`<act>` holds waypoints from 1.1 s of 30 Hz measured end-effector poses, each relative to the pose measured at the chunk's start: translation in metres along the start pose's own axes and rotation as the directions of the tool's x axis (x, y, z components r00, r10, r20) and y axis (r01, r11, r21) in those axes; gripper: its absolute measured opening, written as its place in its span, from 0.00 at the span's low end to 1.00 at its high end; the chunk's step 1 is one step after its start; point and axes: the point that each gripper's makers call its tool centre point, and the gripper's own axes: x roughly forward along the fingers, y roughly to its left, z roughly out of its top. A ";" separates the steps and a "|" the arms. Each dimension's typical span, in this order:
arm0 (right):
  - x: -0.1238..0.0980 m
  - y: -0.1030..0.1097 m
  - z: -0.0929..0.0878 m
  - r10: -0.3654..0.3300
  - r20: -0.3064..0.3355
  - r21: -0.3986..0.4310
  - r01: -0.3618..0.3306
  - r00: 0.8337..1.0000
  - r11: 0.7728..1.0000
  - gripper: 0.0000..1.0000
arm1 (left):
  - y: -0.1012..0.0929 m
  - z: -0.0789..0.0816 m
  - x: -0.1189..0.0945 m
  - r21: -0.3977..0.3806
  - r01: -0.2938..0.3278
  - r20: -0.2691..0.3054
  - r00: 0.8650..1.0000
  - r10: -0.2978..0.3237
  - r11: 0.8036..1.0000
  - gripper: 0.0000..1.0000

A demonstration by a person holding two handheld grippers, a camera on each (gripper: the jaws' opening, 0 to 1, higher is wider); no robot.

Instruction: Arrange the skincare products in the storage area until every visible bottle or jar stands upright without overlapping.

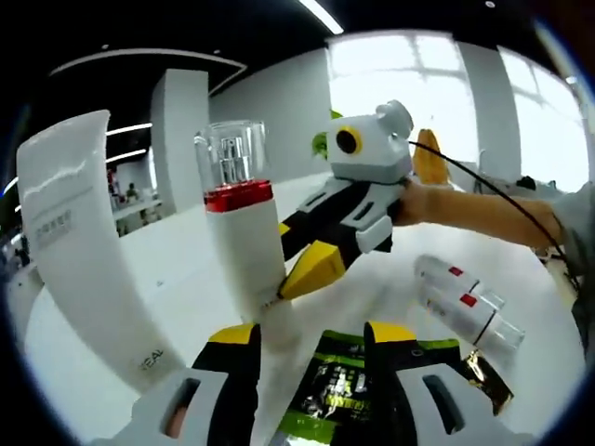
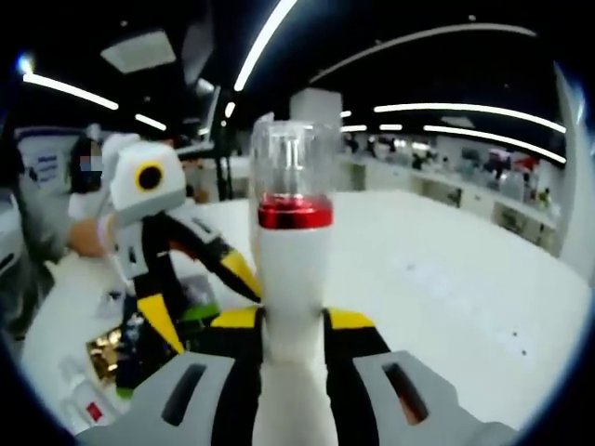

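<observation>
Both left gripper jaws apart; right gripper clamps upright bottle, base hidden.

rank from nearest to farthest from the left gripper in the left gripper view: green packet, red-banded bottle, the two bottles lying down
1. green packet, between the left gripper fingers.
2. red-banded bottle, upright, just ahead on the left.
3. two lying bottles, off to the right.

White bottle with red band and clear cap — upright, two matching bottles lying flat — side by side
</observation>
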 end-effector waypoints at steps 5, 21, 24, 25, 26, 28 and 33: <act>-0.001 0.000 -0.001 -0.012 0.003 0.036 0.012 1.000 0.999 0.23 | 0.013 -0.007 -0.007 -0.014 -0.023 0.000 1.000 0.023 1.000 0.46; 0.001 -0.001 -0.003 -0.016 -0.002 0.013 0.016 1.000 1.000 0.23 | 0.009 0.000 0.014 0.048 0.003 0.037 0.999 -0.005 0.999 0.49; 0.004 -0.003 -0.002 -0.009 0.001 0.004 0.009 1.000 1.000 0.23 | 0.011 -0.001 0.013 0.045 -0.001 0.035 0.999 -0.001 0.999 0.49; 0.005 -0.004 -0.002 -0.007 0.001 0.000 0.007 1.000 1.000 0.23 | 0.011 -0.001 0.012 0.036 -0.002 0.036 0.999 0.000 0.999 0.49; 0.007 -0.004 -0.001 -0.005 0.001 -0.006 0.005 1.000 1.000 0.23 | 0.012 -0.001 0.011 0.032 -0.004 0.036 0.999 0.003 0.999 0.48; 0.010 -0.004 0.000 0.003 0.002 -0.025 -0.003 1.000 1.000 0.24 | 0.013 -0.002 0.010 0.033 -0.014 0.031 0.999 0.013 0.999 0.49; 0.015 -0.006 0.002 0.031 0.010 -0.044 -0.030 0.999 0.999 0.24 | 0.015 -0.007 0.007 0.040 -0.026 0.019 1.000 0.025 0.999 0.49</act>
